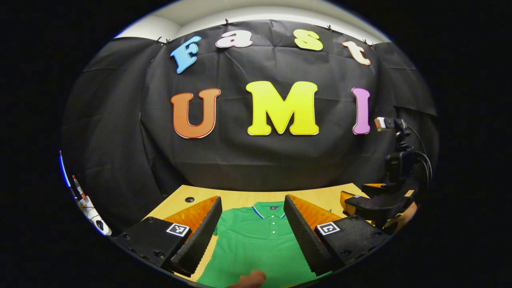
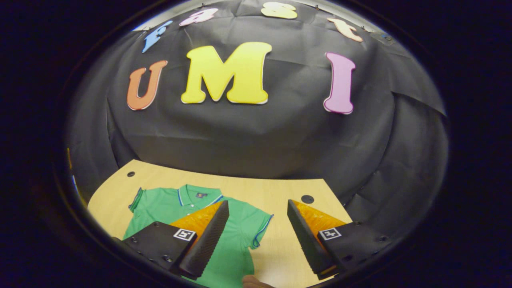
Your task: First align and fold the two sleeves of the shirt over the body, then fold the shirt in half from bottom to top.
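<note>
A green polo shirt (image 1: 256, 244) lies flat on the wooden table (image 1: 240, 198), collar toward the wall, buttons up. In the right gripper view the shirt (image 2: 172, 208) has both short sleeves spread out: one sleeve (image 2: 260, 228) lies between my fingers, the other sleeve (image 2: 136, 200) is at the far left. My left gripper (image 1: 253, 198) hovers open over the shirt's chest, holding nothing. Over the shirt's right edge, my right gripper (image 2: 257, 204) also stands open and holds nothing. The same gripper (image 1: 354, 204) appears at the right of the left gripper view, above the table.
A fingertip (image 1: 250, 278) pokes in at the bottom over the shirt's lower part. The table has round cable holes (image 2: 307, 199) near its back corners. Pens (image 1: 80, 196) hang at the far left. Bare tabletop (image 2: 280, 248) lies right of the shirt.
</note>
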`<state>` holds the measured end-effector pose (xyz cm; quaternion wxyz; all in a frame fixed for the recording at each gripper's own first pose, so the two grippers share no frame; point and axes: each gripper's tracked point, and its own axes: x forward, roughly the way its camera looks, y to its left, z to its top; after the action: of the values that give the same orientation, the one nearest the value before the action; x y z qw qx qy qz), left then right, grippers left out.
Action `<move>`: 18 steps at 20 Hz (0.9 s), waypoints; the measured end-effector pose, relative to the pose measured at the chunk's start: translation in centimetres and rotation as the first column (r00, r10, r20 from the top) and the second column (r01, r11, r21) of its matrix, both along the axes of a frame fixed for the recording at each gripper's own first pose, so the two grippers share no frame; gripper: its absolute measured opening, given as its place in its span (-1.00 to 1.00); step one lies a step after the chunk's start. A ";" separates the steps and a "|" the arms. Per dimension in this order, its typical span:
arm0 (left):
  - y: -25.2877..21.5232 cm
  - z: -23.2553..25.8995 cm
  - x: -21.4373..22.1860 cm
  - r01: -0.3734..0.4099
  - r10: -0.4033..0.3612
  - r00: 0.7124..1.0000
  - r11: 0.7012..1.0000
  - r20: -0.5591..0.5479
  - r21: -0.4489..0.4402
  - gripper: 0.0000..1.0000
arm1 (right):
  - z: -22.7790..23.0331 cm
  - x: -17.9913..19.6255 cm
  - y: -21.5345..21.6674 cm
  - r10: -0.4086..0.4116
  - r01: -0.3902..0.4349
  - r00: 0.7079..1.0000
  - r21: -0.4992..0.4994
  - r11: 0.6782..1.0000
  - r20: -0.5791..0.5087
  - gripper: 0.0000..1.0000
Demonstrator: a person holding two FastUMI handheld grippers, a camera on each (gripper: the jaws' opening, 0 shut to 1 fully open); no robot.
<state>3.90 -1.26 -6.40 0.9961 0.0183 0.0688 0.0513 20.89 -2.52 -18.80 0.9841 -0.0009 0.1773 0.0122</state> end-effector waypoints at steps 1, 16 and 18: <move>0.3 -0.3 0.0 -0.018 0.018 1.000 1.000 -0.006 0.000 0.99 | -1.4 1.1 -0.2 -0.006 0.006 1.000 0.006 1.000 -0.023 0.92; 3.2 -4.9 -1.3 -0.174 0.175 0.979 0.985 -0.107 0.020 0.99 | -17.9 9.7 -1.3 -0.020 0.032 0.951 0.034 0.999 -0.310 0.87; 3.0 -5.1 -1.3 -0.173 0.175 0.978 0.985 -0.113 0.021 0.99 | -18.7 9.9 -1.1 -0.010 0.030 0.944 0.058 0.998 -0.331 0.87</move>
<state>2.61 1.76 -11.50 0.9822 0.0207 0.1266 0.1375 30.74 -3.64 -37.48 0.9401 0.0336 0.3391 0.0077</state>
